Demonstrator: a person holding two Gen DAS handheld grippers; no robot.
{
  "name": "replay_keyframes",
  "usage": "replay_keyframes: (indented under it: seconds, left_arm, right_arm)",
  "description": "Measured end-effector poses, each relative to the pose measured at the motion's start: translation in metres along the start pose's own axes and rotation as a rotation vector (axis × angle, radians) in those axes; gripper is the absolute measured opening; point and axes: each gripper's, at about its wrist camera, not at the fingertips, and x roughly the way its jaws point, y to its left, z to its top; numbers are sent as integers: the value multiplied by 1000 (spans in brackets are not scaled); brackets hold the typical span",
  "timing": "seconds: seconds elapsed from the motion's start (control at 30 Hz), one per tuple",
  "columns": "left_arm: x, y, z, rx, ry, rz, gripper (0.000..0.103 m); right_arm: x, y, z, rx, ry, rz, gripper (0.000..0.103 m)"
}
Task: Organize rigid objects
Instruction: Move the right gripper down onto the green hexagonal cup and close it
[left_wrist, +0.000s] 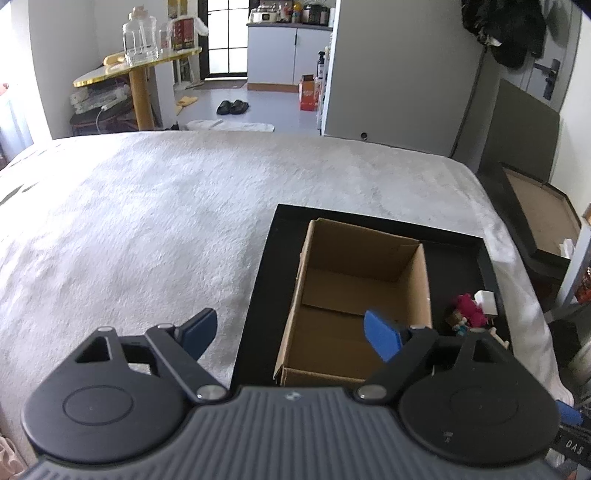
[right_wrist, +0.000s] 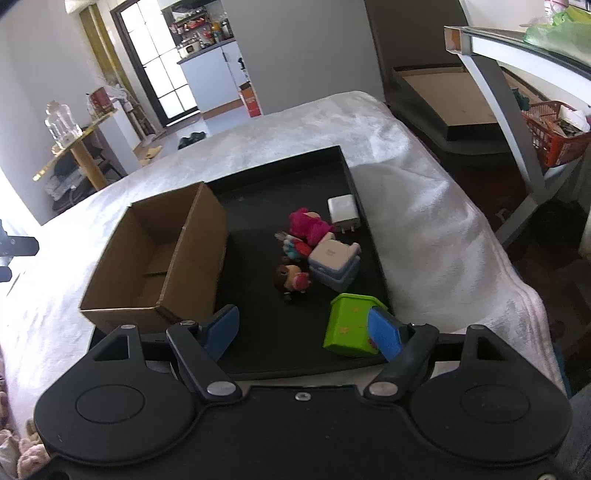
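An open, empty cardboard box (left_wrist: 354, 295) (right_wrist: 159, 258) stands in the left part of a black tray (left_wrist: 266, 280) (right_wrist: 280, 184) on a white blanket. To its right on the tray lie small toys: a pink plush (right_wrist: 308, 223) (left_wrist: 469, 308), a white charger (right_wrist: 344, 210) (left_wrist: 485, 301), a grey-white cube (right_wrist: 334, 260), a brown-haired doll (right_wrist: 291, 278), a small colourful figure (right_wrist: 293, 247) and a green block (right_wrist: 351, 325). My left gripper (left_wrist: 290, 332) is open and empty, hovering over the box's near left edge. My right gripper (right_wrist: 303, 330) is open and empty over the tray's near side, its right finger beside the green block.
The white blanket (left_wrist: 147, 221) covers the bed around the tray. A dark flat box (right_wrist: 443, 107) lies on the floor beyond the bed's right side. A metal shelf frame (right_wrist: 495, 74) with an orange basket (right_wrist: 554, 136) stands at right. A round yellow table (left_wrist: 136, 66) stands far left.
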Motion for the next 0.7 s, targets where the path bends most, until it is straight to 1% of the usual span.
replay_keyframes:
  seconds: [0.07, 0.2, 0.3, 0.33, 0.4, 0.47, 0.6, 0.7]
  left_arm:
    - [6, 2, 1, -9, 6, 9, 82]
    - [18, 9, -1, -34, 18, 15, 75]
    - [32, 15, -3, -65, 42, 12, 69]
    - [36, 17, -4, -72, 49, 11, 68]
    - [45, 20, -6, -80, 59, 4, 61]
    - [51, 24, -8, -88, 59, -5, 57]
    - [65, 30, -12, -105, 64, -10, 55]
    - [72, 31, -17, -100, 66, -6, 55]
  right_arm:
    - [6, -2, -1, 10, 7, 10, 76]
    - [18, -4, -2, 27, 21, 8, 76]
    - [28, -6, -3, 34, 32, -9, 69]
    - [32, -7, -4, 37, 40, -16, 66]
    - [41, -10, -5, 56, 60, -26, 60]
    - [48, -14, -6, 76, 74, -26, 53]
    - [57, -20, -9, 98, 73, -40, 51]
    - [62, -24, -12, 106, 63, -72, 52]
